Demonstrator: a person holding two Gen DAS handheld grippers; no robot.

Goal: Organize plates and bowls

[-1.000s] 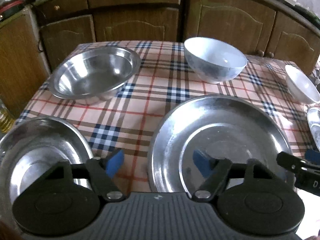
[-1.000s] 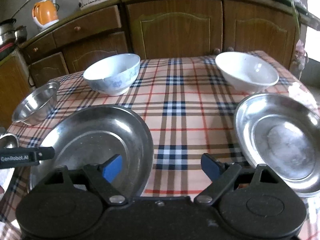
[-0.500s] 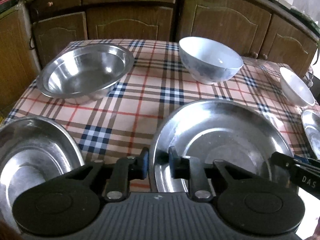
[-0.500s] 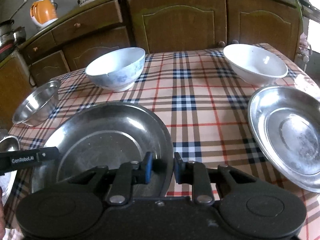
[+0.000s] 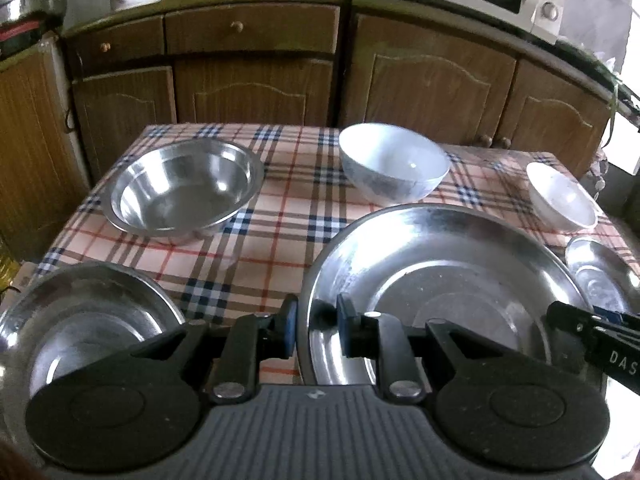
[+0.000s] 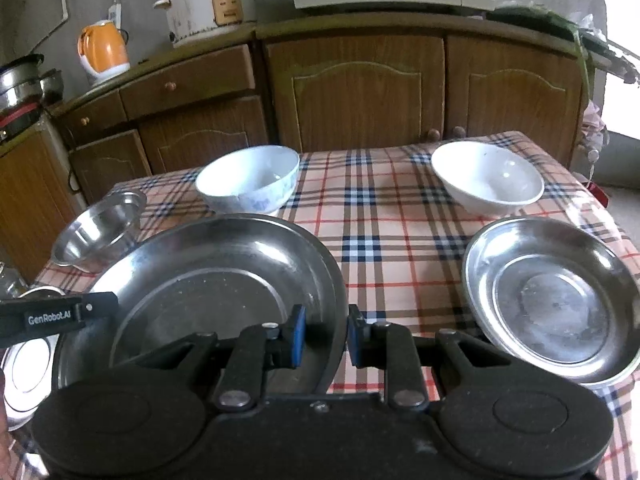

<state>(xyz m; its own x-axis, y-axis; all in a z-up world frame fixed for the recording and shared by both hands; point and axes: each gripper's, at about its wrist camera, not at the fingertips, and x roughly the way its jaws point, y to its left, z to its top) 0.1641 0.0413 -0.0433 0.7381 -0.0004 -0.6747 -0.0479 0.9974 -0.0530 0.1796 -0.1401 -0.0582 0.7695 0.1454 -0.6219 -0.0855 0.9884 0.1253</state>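
A large steel plate (image 5: 460, 280) (image 6: 200, 280) hangs a little above the checked tablecloth (image 5: 280, 236), held from both sides. My left gripper (image 5: 314, 320) is shut on its left rim, blue pads either side of the edge. My right gripper (image 6: 326, 332) is shut on its right rim. Each gripper shows in the other's view, the right gripper (image 5: 592, 332) and the left gripper (image 6: 60, 316). A steel bowl (image 5: 180, 192) (image 6: 100, 228), a blue-patterned white bowl (image 5: 394, 168) (image 6: 248, 184) and a plain white bowl (image 5: 560, 196) (image 6: 486, 178) stand further back.
A smaller steel plate (image 6: 552, 300) (image 5: 600, 276) lies to the right of the held one, and another steel plate (image 5: 80, 320) to its left at the near edge. Wooden cabinets (image 6: 360, 88) run behind the table, with a microwave, a rice cooker and an orange kettle on top.
Both grippers went from open to shut on opposite rims of the large plate. Since then both have risen with the plate, and more of the cabinets shows.
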